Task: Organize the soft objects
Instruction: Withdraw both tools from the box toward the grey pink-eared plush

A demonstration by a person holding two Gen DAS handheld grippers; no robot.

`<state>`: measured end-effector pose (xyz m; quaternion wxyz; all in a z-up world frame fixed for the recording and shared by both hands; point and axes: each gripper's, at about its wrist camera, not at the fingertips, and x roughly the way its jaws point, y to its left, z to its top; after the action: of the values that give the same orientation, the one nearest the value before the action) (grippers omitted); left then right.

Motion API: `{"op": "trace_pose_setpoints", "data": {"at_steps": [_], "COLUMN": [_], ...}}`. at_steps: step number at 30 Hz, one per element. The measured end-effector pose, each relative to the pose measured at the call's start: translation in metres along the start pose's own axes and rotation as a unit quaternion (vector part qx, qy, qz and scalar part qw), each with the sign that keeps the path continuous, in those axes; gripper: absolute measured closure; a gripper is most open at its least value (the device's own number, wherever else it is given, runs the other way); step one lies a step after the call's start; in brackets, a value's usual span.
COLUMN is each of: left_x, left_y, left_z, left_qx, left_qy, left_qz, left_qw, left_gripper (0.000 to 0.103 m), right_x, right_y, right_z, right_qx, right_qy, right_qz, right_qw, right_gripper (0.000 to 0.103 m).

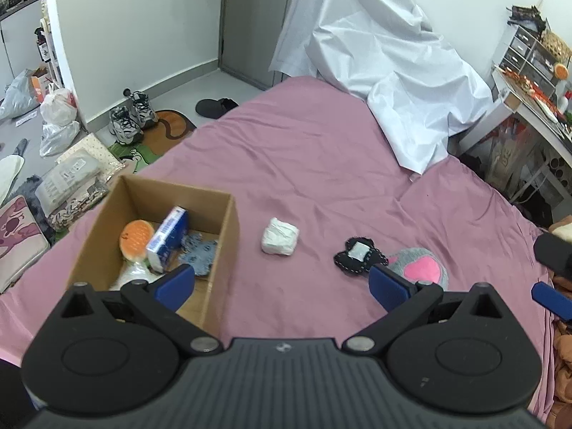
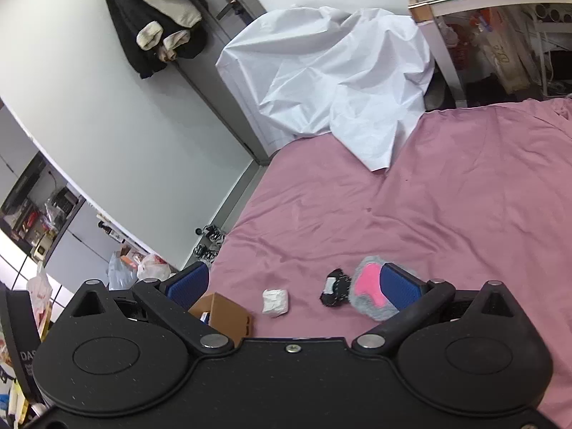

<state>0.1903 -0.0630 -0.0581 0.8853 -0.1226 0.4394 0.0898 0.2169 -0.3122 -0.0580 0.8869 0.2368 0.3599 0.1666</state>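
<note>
Soft objects are seen spread around an open cardboard box [image 1: 228,236] on a creased pink bedsheet [image 1: 321,164]. Inside the box, an orange plush [image 1: 136,239], a blue-and-white tissue pack [image 1: 168,237] and a blue patterned cloth [image 1: 198,250] are partly hidden by the box wall and the left gripper [image 1: 282,284]. Just right of the box a white wrapped bundle [image 1: 280,237] is found, then a black stitched felt piece [image 1: 359,254], then a grey plush with a pink patch [image 1: 425,266], partly covered by a blue pad. Both the left gripper and the right gripper [image 2: 295,284] are held released above the sheet, nothing grasped. Beyond the box, a crumpled white sheet [image 1: 386,71] is draped.
</note>
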Motion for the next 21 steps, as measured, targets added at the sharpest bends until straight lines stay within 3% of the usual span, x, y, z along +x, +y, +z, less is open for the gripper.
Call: {"op": "trace_pose_setpoints", "data": {"at_steps": [10,21], "left_x": [0.021,0.052], "left_y": [-0.032,-0.054], "left_z": [-0.001,0.003], "left_qx": [0.015,0.011], "left_qy": [0.004,0.015], "left_qz": [-0.011,-0.029], "left_qw": [0.9998,0.9994], "left_gripper": [0.0,0.002], "right_x": [-0.01,0.017], "right_y": [-0.033,-0.063], "right_z": [0.01,0.008], "right_qx": [0.011,0.046], "right_qy": [-0.013,0.021], "right_qz": [-0.014,-0.04], "right_qw": [1.0,0.998], "right_gripper": [0.0,0.0]}}
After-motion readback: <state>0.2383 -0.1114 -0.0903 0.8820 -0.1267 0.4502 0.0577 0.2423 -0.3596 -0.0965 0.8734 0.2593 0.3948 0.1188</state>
